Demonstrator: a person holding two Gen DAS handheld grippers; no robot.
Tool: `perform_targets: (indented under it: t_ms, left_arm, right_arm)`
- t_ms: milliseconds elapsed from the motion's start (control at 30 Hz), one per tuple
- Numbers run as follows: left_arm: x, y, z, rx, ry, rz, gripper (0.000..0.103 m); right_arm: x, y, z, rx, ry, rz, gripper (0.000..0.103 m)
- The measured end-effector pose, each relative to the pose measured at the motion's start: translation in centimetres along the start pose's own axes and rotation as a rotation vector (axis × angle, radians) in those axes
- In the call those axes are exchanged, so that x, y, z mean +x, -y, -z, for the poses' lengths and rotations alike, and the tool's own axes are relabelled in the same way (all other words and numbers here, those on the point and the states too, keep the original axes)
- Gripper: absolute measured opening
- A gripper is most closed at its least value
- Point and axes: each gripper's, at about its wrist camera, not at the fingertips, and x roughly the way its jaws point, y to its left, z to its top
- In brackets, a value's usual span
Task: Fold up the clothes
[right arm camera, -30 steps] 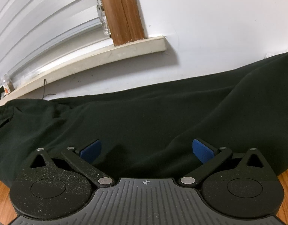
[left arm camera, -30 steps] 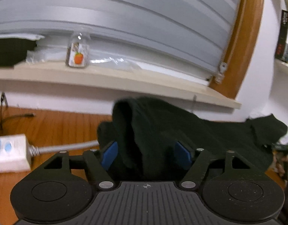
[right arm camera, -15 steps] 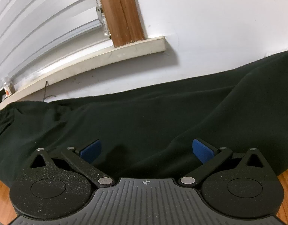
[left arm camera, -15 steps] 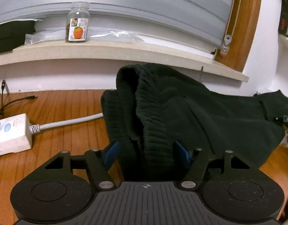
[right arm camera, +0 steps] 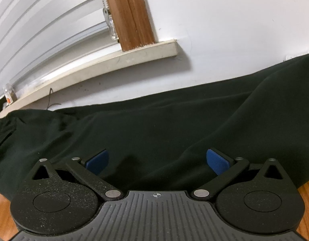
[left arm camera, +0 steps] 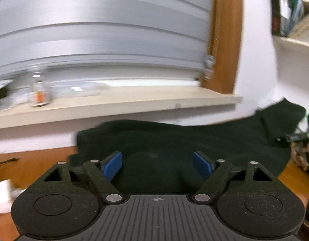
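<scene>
The left hand-held gripper [left arm camera: 157, 164] has just been opening, and the dark garment [left arm camera: 194, 146] lies loose between its spread pads on the tabletop [left arm camera: 40, 160]. The right hand-held gripper [right arm camera: 157, 161] is spread too. The fold could flop open.

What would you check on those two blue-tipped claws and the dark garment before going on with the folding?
1. Left gripper has let go: ok; jaws have just been opening, cloth bunched between but not pinched.
2. Right gripper open over the garment: ok.
3. Garment lying flat: not ok, creased.
4. Whole garment on the wooden table: cannot tell.
5. Jar on the sill clear of cloth: ok.
</scene>
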Motion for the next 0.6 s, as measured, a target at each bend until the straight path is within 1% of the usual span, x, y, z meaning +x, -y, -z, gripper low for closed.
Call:
perform_targets:
  t_ms: [100, 300, 367, 467, 533, 600]
  left_arm:
    - [2.6, 2.1, -0.9, 0.046, -0.011, 0.036, 0.082]
    - [9.0, 6.0, -3.1, 0.092, -0.030, 0.147, 0.083]
    - [11.2, 7.6, -3.7, 0.142, -0.030, 0.171, 0.085]
    - [14.3, 9.1, -3.7, 0.194, -0.055, 0.189, 0.086]
    - [15.8, 9.2, -3.1, 0.187, -0.091, 0.217, 0.086]
    - [16.5, 9.0, -2.1, 0.186, -0.121, 0.226, 0.086]
  right_arm:
    - [0.0, -0.1, -0.1, -0.011, -0.004, 0.007, 0.103]
    - [0.0, -0.1, -0.1, -0.013, -0.007, 0.008, 0.103]
    - [0.0, -0.2, -0.1, -0.016, -0.008, 0.011, 0.103]
    - [0.0, -0.2, -0.1, -0.015, -0.007, 0.012, 0.103]
    - [0.0, 0.0, -0.1, -0.010, -0.005, 0.007, 0.103]
    - [0.0, 0.0, -0.1, -0.010, -0.005, 0.006, 0.103]
